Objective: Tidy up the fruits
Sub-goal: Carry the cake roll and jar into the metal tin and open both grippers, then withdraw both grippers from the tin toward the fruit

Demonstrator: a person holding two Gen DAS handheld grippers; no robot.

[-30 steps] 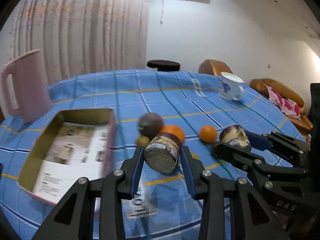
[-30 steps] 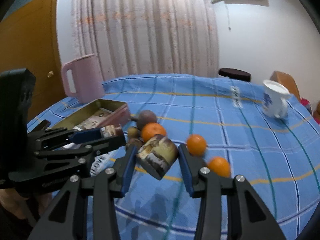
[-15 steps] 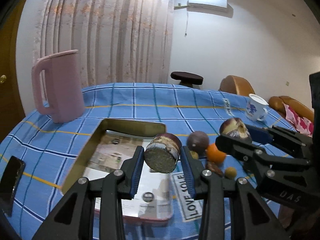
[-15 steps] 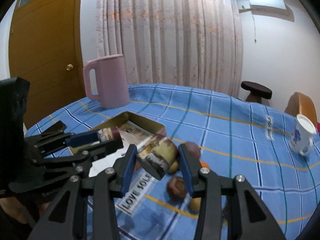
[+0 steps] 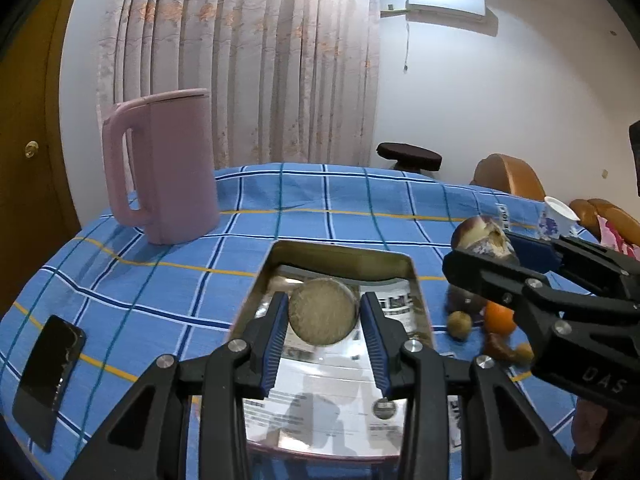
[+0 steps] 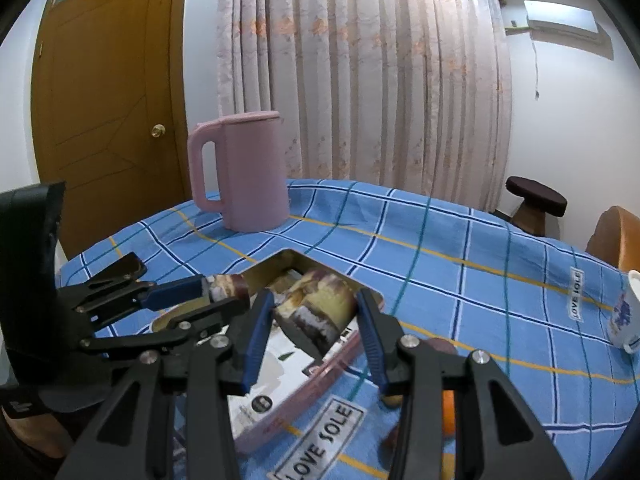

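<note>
My left gripper (image 5: 323,322) is shut on a cut piece of sugarcane (image 5: 322,312), its pale round end facing me, held over the open metal tin (image 5: 340,254). My right gripper (image 6: 316,326) is shut on a second sugarcane piece (image 6: 316,314), held over the tin's near right edge (image 6: 340,354). It shows in the left wrist view (image 5: 484,236) at the right. Loose fruit lies right of the tin: an orange (image 5: 498,316), a dark round fruit (image 5: 464,300) and small brown fruits (image 5: 459,323).
A pink jug (image 5: 168,168) stands at the back left of the blue checked tablecloth (image 5: 320,200). A black phone (image 5: 48,374) lies at the left edge. A white cup (image 6: 624,312) stands far right. The tin is lined with printed paper.
Both grippers swung left from the loose fruit to over the tin, each carrying its sugarcane piece. The tin now lies directly below the left gripper.
</note>
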